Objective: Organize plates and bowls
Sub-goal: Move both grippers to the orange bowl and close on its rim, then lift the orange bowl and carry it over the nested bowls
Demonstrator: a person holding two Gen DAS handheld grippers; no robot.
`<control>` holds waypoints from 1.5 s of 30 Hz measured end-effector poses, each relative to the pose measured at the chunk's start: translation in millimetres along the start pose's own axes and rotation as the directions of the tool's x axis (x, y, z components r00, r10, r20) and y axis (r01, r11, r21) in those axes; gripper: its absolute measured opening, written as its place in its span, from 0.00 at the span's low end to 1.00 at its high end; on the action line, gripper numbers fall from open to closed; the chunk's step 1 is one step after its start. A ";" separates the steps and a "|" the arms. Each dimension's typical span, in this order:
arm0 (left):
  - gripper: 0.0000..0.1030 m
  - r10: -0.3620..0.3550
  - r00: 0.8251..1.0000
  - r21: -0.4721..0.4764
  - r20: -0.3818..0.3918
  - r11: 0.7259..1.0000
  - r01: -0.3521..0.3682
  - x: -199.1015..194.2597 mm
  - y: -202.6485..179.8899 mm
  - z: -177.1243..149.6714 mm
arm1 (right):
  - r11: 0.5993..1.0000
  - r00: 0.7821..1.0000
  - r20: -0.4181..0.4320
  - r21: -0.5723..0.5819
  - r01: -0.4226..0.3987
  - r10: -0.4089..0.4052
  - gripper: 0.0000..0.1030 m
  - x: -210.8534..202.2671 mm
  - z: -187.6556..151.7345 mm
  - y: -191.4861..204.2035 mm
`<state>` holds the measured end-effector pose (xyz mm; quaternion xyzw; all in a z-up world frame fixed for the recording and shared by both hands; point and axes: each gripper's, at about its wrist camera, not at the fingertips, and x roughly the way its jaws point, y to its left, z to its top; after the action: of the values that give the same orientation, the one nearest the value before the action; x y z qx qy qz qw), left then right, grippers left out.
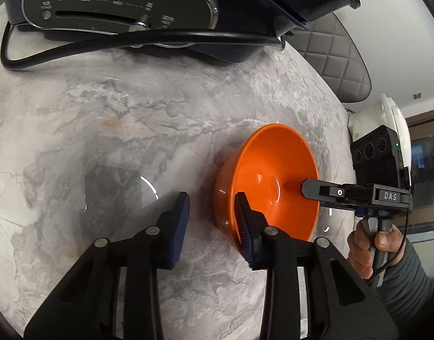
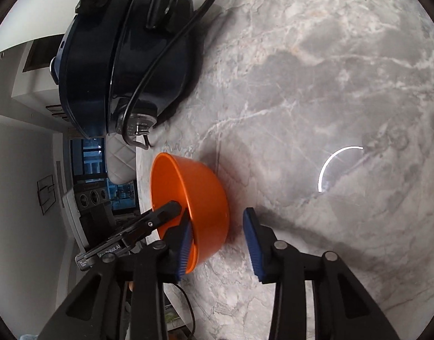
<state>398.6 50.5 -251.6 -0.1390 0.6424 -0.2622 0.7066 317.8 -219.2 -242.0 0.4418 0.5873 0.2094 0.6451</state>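
An orange bowl (image 1: 269, 181) stands on the grey marble table (image 1: 132, 130) near its edge; it also shows in the right wrist view (image 2: 200, 198). My left gripper (image 1: 212, 229) is open, with its right finger inside the bowl and its left finger outside the wall. My right gripper (image 2: 218, 243) is open too, with its left finger inside the bowl and its right finger outside. Both straddle the bowl's wall from different sides. In the left wrist view the right gripper's finger (image 1: 324, 191) reaches into the bowl.
A dark blue Morphy Richards electric cooker (image 1: 126, 8) stands at the back with its black cord (image 1: 75, 45) lying on the table; it also shows in the right wrist view (image 2: 123, 65). A quilted chair back (image 1: 338, 65) stands beyond the table edge.
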 end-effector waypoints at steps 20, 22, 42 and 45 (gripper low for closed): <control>0.16 -0.026 1.000 0.032 -0.010 0.999 0.026 -13.4 -33.6 -8.9 | 1.000 1.000 0.014 0.023 -0.009 0.009 0.24 -21.6 -9.8 11.3; 0.16 -0.031 0.999 0.040 -0.016 0.999 0.032 -15.9 -42.3 -14.0 | 1.000 1.000 0.024 0.018 -0.007 0.006 0.24 -29.7 -16.4 13.9; 0.16 -0.084 0.992 0.141 -0.099 0.985 0.098 -29.6 -159.1 -110.5 | 0.999 0.992 0.127 0.046 -0.006 0.000 0.24 -132.5 -135.9 -1.5; 0.16 -0.088 0.990 0.154 -0.113 0.982 0.105 -26.6 -176.4 -122.3 | 0.998 0.990 0.143 0.054 -0.008 0.000 0.24 -149.6 -155.8 -8.2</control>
<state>243.8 -63.1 -152.0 -0.0991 0.6482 -0.3537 0.6670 135.6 -291.0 -150.6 0.4743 0.5442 0.1624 0.6727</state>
